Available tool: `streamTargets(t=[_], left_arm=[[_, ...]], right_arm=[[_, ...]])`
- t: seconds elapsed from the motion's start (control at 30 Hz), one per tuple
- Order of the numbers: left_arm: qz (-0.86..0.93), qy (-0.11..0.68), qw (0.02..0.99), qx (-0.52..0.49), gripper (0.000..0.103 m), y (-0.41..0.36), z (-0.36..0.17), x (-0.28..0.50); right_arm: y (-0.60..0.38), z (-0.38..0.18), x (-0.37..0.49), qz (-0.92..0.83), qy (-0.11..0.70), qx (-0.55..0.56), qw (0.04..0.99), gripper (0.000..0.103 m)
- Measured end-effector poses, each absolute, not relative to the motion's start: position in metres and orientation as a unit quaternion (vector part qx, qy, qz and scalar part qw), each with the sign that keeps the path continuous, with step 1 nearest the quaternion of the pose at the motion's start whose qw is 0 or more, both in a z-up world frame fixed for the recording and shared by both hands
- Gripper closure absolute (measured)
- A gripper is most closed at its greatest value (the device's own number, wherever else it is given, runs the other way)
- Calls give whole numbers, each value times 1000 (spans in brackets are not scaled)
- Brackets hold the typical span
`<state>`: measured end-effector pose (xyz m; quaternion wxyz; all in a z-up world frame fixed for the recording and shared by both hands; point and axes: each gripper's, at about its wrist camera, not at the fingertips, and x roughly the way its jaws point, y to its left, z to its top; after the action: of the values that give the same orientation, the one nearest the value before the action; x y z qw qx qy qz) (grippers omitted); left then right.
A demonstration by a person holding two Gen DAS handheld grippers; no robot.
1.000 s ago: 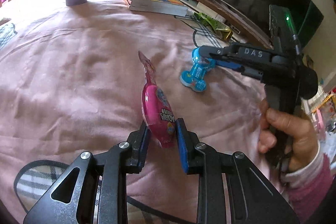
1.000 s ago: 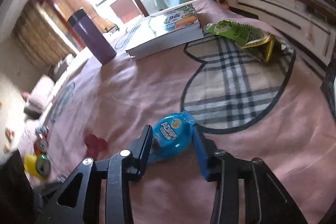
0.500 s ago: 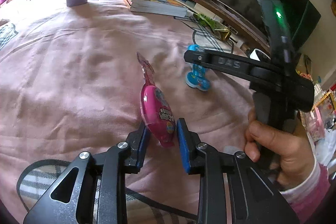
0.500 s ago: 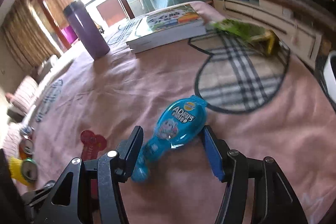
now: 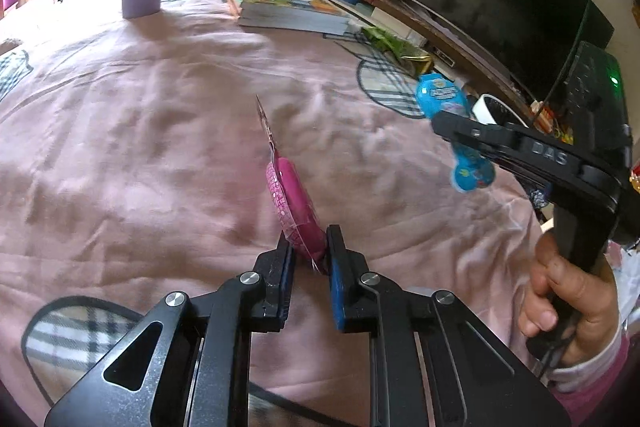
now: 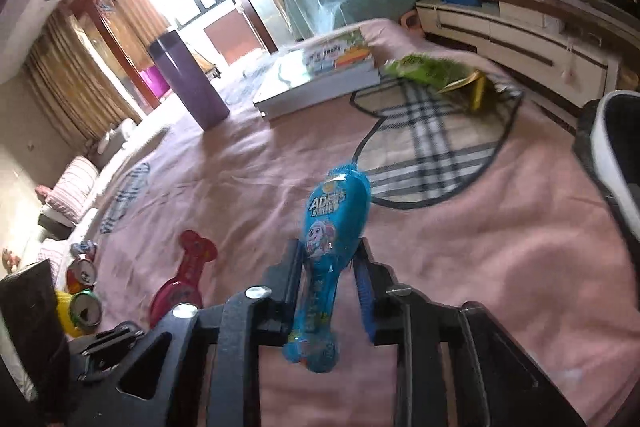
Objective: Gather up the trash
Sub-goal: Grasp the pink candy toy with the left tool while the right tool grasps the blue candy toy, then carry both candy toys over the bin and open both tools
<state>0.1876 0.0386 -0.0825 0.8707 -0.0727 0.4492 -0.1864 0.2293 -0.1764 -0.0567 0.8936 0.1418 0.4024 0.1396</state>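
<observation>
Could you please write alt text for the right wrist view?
The right tool grips a blue wrapper above a pink bedspread. Behind it lie a red wrapper, a purple cup, a book and a green packet.

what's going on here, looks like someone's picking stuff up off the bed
A person is clearing trash off a pink blanket with a gripper in each hand. The left gripper is shut on a pink wrapper, and the right gripper is shut on a blue wrapper, lifted clear of the blanket. A green snack bag lies beside a book.
</observation>
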Motion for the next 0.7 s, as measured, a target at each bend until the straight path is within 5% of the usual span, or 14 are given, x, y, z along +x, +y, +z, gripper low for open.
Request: streamTargets(t=[0.7], left_arm=[[-221,420,880,-4,89,-83,-52,168]], right_arm=[[-273,-44,159,112,371,141,911,82]])
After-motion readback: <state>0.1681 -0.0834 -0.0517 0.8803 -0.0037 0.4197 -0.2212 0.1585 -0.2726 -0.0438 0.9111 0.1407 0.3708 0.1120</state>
